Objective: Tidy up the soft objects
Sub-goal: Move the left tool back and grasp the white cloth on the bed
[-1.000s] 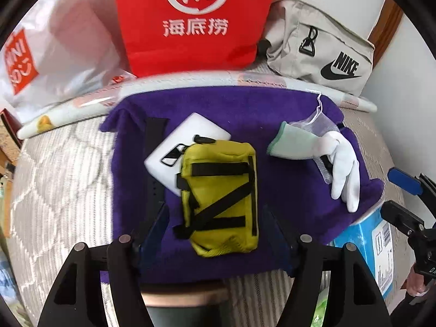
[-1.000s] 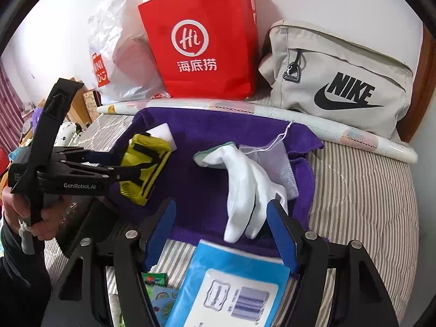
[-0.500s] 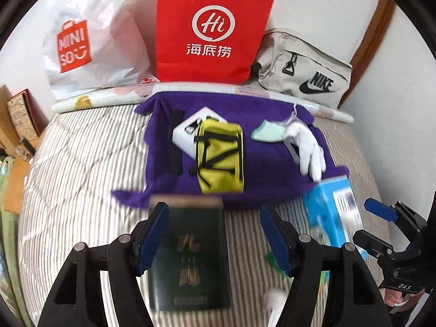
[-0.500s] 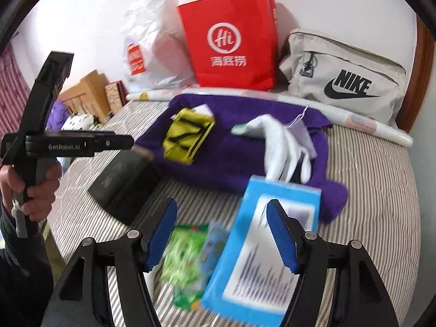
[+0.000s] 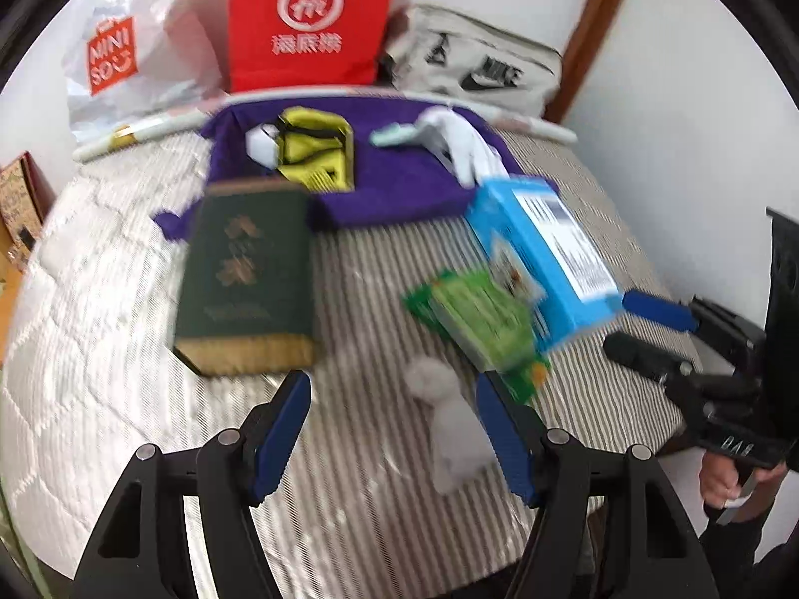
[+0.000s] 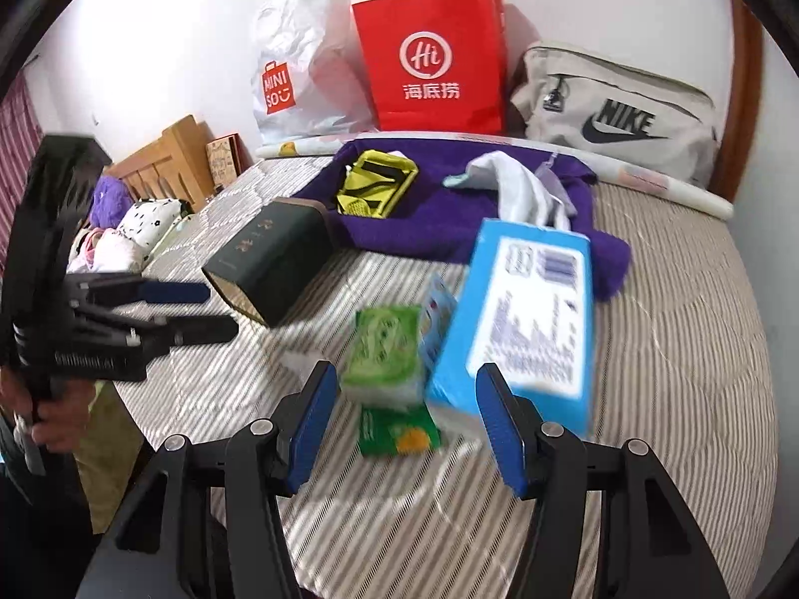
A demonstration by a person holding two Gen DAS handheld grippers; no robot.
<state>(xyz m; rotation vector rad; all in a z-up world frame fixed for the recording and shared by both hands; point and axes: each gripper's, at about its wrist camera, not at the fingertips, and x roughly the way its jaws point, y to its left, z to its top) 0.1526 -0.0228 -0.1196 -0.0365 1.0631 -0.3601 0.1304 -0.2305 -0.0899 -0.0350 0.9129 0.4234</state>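
Note:
A purple towel (image 5: pixel 389 184) lies at the far end of the striped bed, carrying a yellow pouch (image 5: pixel 314 149) and a white glove (image 5: pixel 464 145). My left gripper (image 5: pixel 389 399) hovers open over the near bed. A small grey fluffy thing (image 5: pixel 449 424) lies below it, untouched. My right gripper (image 6: pixel 405 384) is closing its jaws with nothing pressed between the pads. Green packets (image 6: pixel 384 349) and a blue box (image 6: pixel 524 319) lie just ahead of it. The towel (image 6: pixel 449 219), pouch (image 6: pixel 374 182) and glove (image 6: pixel 519 184) sit farther back.
A dark green box (image 5: pixel 244 269) lies left of centre. A red paper bag (image 6: pixel 429 60), a white Miniso bag (image 6: pixel 299 65) and a grey Nike bag (image 6: pixel 614 110) line the wall behind a rolled tube (image 6: pixel 649 179). Wooden furniture (image 6: pixel 165 164) stands left of the bed.
Both grippers have pulled back from the purple towel toward the near side of the bed. The green box, blue box, packets and fluffy thing have come into view. The right jaws stand narrower.

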